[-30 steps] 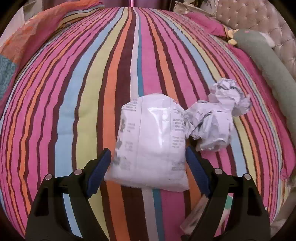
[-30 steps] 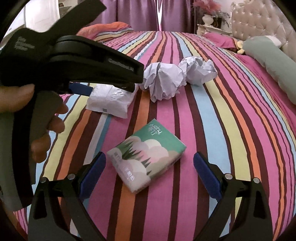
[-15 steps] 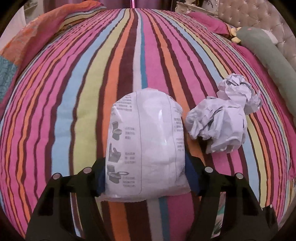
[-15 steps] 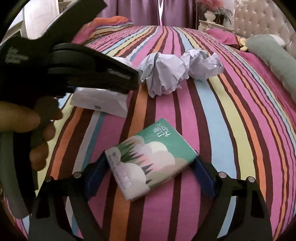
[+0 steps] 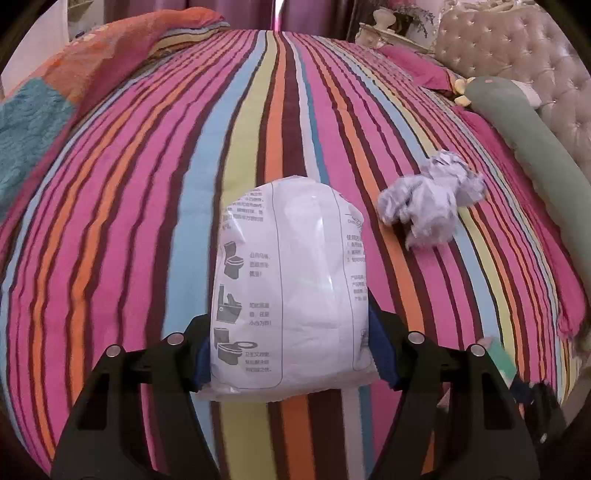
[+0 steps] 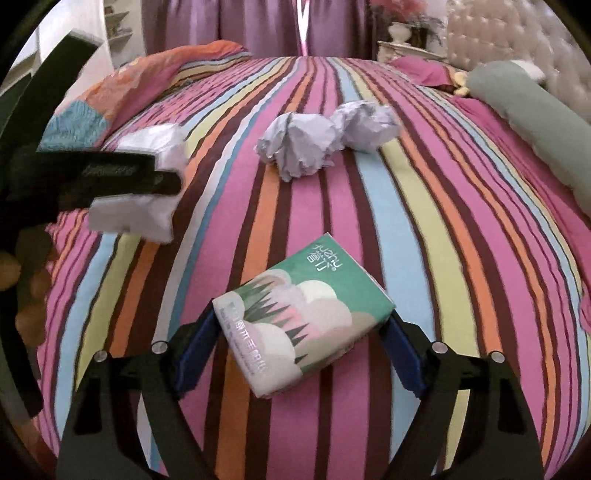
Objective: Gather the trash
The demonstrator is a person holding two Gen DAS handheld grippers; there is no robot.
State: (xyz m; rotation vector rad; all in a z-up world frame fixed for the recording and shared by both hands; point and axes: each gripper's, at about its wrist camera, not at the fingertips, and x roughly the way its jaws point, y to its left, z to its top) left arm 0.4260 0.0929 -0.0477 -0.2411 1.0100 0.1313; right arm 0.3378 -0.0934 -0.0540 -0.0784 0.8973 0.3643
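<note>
My left gripper [image 5: 291, 350] is shut on a white plastic packet [image 5: 291, 288] printed with toilet pictures and holds it above the striped bed. The packet also shows in the right wrist view [image 6: 140, 184], with the left gripper across it. My right gripper [image 6: 299, 347] is shut on a green tissue pack [image 6: 303, 314] and holds it off the bed. Two crumpled paper balls [image 6: 295, 144] [image 6: 365, 125] lie side by side on the bedspread ahead; they also show in the left wrist view [image 5: 432, 203].
The striped bedspread [image 5: 147, 221] covers the whole bed. A folded orange and blue quilt [image 5: 74, 74] lies at the far left. A long green pillow [image 5: 524, 133] lies along the tufted headboard [image 5: 517, 44] at the right. Purple curtains [image 6: 258, 26] hang behind.
Both grippers closed on their items, the left on the white packet and the right on the tissue pack, then lifted them off the bed. The paper balls stayed put.
</note>
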